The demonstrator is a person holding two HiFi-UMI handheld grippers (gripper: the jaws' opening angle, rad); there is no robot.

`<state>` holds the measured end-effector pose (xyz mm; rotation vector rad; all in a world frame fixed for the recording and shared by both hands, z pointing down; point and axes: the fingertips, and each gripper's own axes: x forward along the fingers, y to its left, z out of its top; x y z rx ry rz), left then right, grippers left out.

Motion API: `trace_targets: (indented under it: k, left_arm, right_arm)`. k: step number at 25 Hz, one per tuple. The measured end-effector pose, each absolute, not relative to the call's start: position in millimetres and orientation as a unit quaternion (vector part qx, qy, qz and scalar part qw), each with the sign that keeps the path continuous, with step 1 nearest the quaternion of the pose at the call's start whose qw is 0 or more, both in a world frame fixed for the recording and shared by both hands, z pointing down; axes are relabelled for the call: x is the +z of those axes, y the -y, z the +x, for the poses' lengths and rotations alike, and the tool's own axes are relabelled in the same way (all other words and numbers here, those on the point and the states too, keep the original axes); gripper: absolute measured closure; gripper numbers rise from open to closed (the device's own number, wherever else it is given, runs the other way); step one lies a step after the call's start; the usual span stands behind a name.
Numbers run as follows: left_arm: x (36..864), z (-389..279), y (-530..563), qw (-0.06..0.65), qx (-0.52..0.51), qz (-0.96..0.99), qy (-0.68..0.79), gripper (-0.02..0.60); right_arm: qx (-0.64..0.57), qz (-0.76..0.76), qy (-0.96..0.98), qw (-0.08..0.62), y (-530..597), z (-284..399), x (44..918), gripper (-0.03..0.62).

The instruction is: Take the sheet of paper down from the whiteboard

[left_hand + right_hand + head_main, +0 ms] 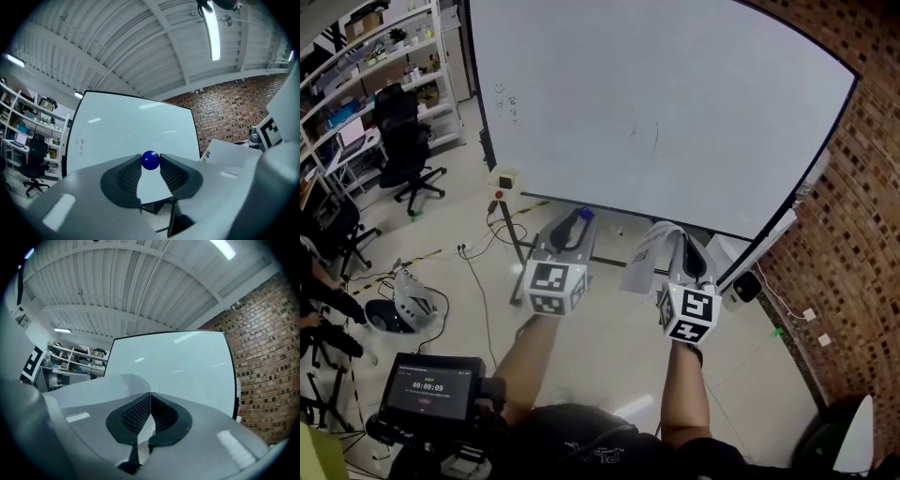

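left gripper (pixel 579 221): jaws wide, pinching the blue magnet (pixel 150 160)
right gripper (pixel 150 397): clamped shut on the sheet (pixel 645 255); sheet is off the whiteboard (pixel 675 112), below its bottom edge
care: I'd grip firmly; avoid creasing

Whiteboard (pixel 675 112) stands ahead; brick wall (pixel 853 234) closes right.

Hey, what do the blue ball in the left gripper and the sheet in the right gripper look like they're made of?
The blue ball looks like glossy plastic, possibly a magnet's cap: it is smooth, evenly coloured and has a soft sheen. The sheet of paper looks like thin, matte white paper: it curls and droops limply and carries dark print.
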<state>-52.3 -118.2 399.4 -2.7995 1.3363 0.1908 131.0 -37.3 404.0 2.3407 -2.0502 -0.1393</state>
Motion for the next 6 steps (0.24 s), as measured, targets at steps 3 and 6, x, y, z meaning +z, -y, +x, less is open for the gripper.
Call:
trace_targets:
  k: [3, 6]
  left_arm:
    - [397.6, -49.8, 117.2, 0.018, 0.060, -0.901, -0.429, 0.459]
    - [397.4, -47.8, 116.1, 0.016, 0.057, -0.902, -0.427, 0.457]
  right_arm:
    - [-0.048, 0.751, 0.658, 0.014, 36.8, 130.0, 400.5, 0.582]
    - [-0.047, 0.752, 0.657, 0.017, 35.6, 130.8, 400.1, 0.582]
